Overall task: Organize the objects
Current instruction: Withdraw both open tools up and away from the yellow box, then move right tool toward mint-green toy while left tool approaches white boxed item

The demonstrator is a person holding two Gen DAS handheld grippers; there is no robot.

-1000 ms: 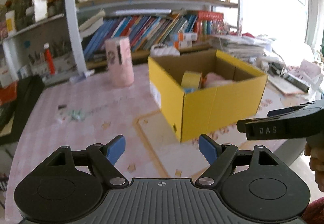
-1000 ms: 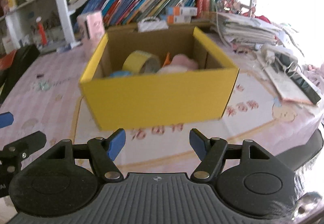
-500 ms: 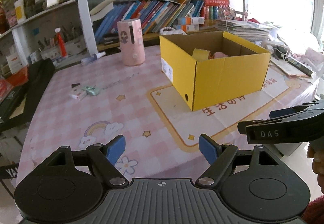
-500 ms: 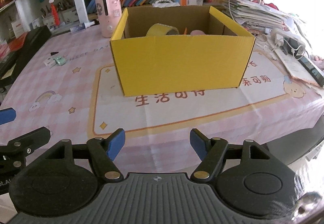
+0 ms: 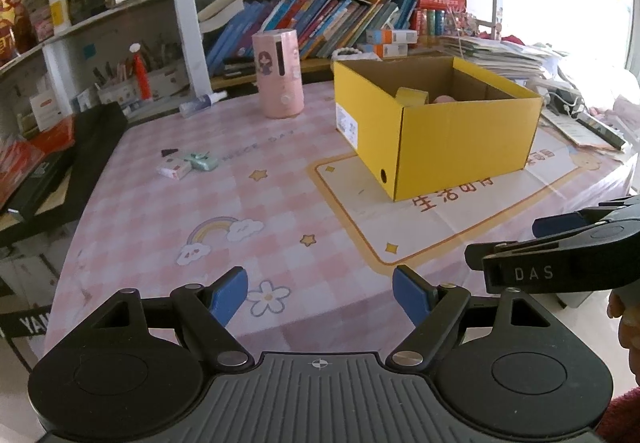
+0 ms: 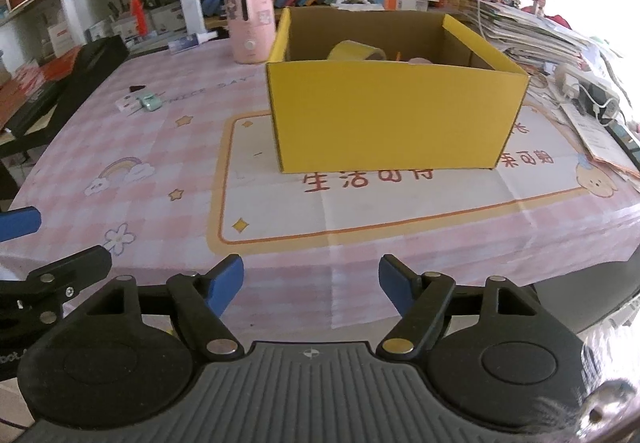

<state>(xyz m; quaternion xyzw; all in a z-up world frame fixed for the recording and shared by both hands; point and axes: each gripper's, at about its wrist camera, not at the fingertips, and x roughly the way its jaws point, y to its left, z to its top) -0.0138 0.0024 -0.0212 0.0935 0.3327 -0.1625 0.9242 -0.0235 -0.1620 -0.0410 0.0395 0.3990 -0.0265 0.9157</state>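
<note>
An open yellow cardboard box (image 5: 460, 139) (image 6: 392, 115) stands on the pink checked tablecloth (image 5: 240, 211). Inside it I see a yellow tape roll (image 6: 354, 51) (image 5: 412, 97) and something pink (image 5: 444, 99). My left gripper (image 5: 320, 297) hangs open over the table's near edge with nothing between its blue pads. My right gripper (image 6: 311, 283) is also near the front edge, its jaws opening and nothing between them. A small white box and a mint-green item (image 5: 188, 163) (image 6: 140, 101) lie left of the yellow box.
A pink cylindrical device (image 5: 278, 73) (image 6: 249, 23) stands behind the box. Bookshelves (image 5: 320, 19) run along the back. A black case (image 5: 60, 171) sits at the left edge; papers and cables (image 6: 580, 83) crowd the right side.
Both grippers have pulled back from the yellow box toward the table's near edge, so more tablecloth shows. The right gripper's pads stand a little wider apart.
</note>
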